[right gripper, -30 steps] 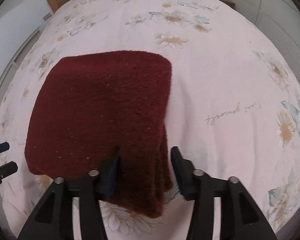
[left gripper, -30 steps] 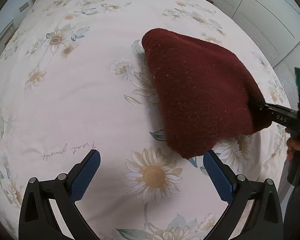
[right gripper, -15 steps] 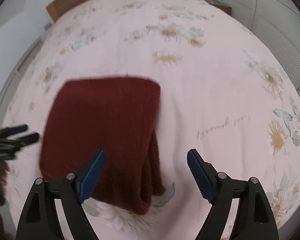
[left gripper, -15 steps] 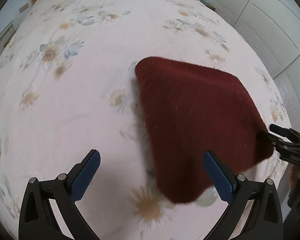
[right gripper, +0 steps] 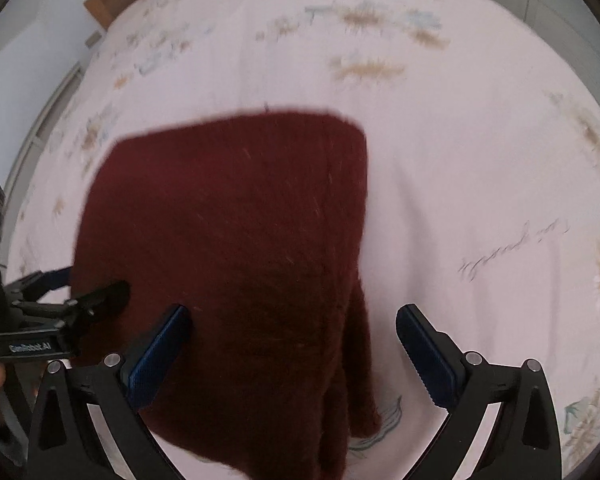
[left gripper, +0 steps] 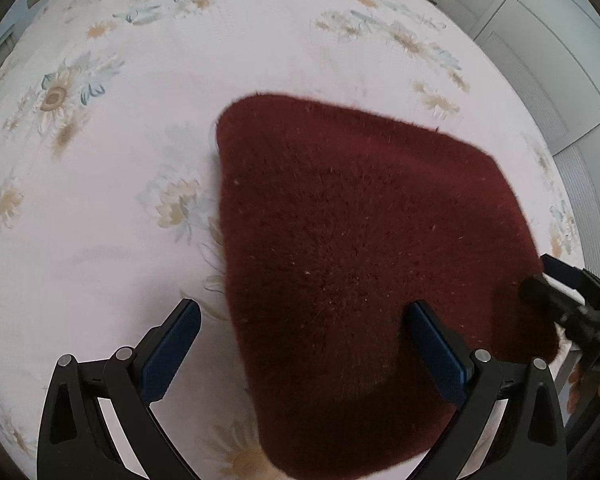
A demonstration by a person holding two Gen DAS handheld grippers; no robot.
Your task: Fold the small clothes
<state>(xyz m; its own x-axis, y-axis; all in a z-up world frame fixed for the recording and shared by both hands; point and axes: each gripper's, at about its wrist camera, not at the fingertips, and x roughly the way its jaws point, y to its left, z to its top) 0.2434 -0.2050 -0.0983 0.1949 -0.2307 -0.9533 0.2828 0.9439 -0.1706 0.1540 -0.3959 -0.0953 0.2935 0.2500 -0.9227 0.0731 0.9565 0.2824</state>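
The dark red knit point(left gripper: 364, 248) lies folded into a rough square on the bed point(left gripper: 120, 208), which wears a pale pink sheet printed with daisies. In the right wrist view the knit's right edge shows stacked layers hanging a little past the fold.

The right gripper point(right gripper: 292, 344) stands over the knit's near part with its jaws spread wide; they have just been opening, and the cloth lies under the gap with neither blue pad pressing on it. It holds nothing.

The left gripper point(left gripper: 304, 340) is spread wide too and holds nothing. Its right finger point(left gripper: 436, 344) shows over the knit's near part, its left finger over bare sheet just beside the knit's edge.

Each gripper shows at the edge of the other's view, close to the knit's side. White cabinet doors point(left gripper: 540, 32) stand beyond the bed.
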